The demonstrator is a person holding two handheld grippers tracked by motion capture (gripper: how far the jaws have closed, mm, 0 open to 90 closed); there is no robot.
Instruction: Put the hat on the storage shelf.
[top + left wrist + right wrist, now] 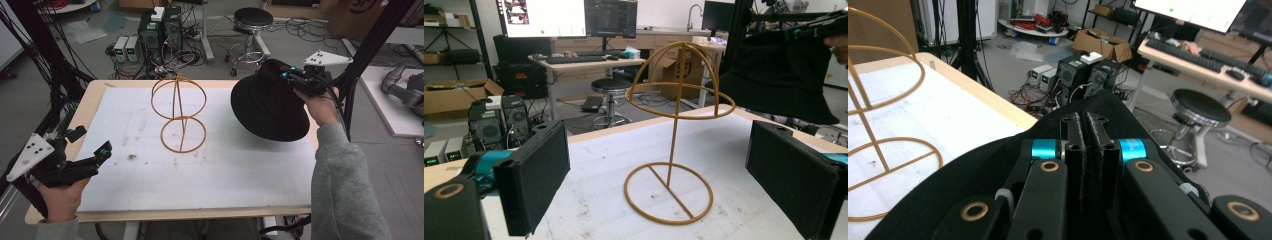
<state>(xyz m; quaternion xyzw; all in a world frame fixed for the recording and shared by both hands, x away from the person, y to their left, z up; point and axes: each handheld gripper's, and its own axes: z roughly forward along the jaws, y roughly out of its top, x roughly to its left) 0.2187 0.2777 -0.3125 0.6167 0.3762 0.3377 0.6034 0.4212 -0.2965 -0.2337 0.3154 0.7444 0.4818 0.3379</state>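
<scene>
A gold wire hat stand (179, 112) (674, 130) (878, 120) stands upright on the white mat (215, 165), with a round base and a domed top. A black bucket hat (267, 107) (781, 75) (998, 165) hangs above the table's right side, to the right of the stand. My right gripper (286, 71) (1088, 130) is shut on the hat's crown, jaws pressed together. My left gripper (102, 150) (656, 175) is open near the table's left edge, pointing toward the stand, nothing between its pads.
The mat covers most of a wooden table (90, 95). Behind the table stand computer towers (160, 27), a stool (252, 22) and tangled cables. Black frame posts (367, 45) rise at right and left.
</scene>
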